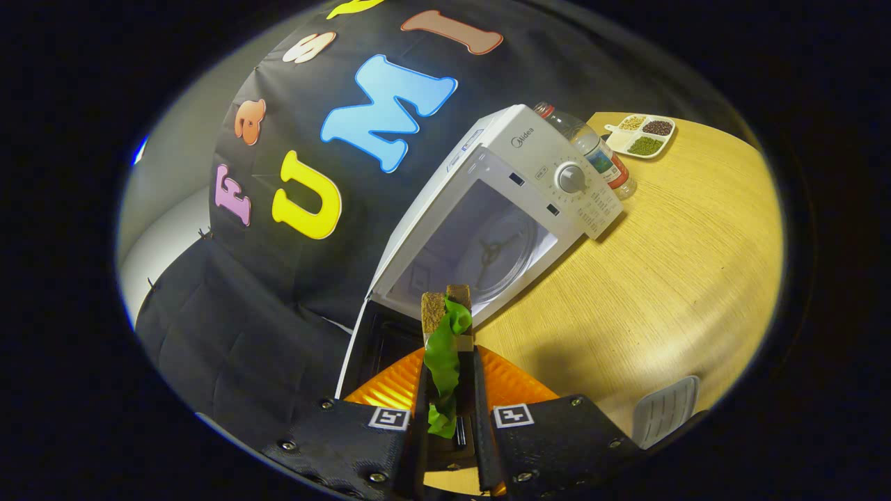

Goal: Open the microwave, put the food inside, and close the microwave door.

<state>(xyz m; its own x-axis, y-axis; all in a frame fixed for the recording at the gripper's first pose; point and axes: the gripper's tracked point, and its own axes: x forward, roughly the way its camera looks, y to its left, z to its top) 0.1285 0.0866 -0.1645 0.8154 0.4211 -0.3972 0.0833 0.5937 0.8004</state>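
Hand-held gripper (449, 390) pinching a sandwich (445, 334), probably above an orange plate (511, 379), open microwave (501, 209) just ahead on wooden surface (682, 278)

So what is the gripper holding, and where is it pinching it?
The gripper holds a sandwich, its fingers squeezing the two bread sides near the lower end.

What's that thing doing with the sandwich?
A person's hand-held tool is pinching a sandwich with green lettuce between its two fingers. It is carrying it toward the white microwave on the wooden table. The microwave door is already open, and the sandwich isn't inside yet.
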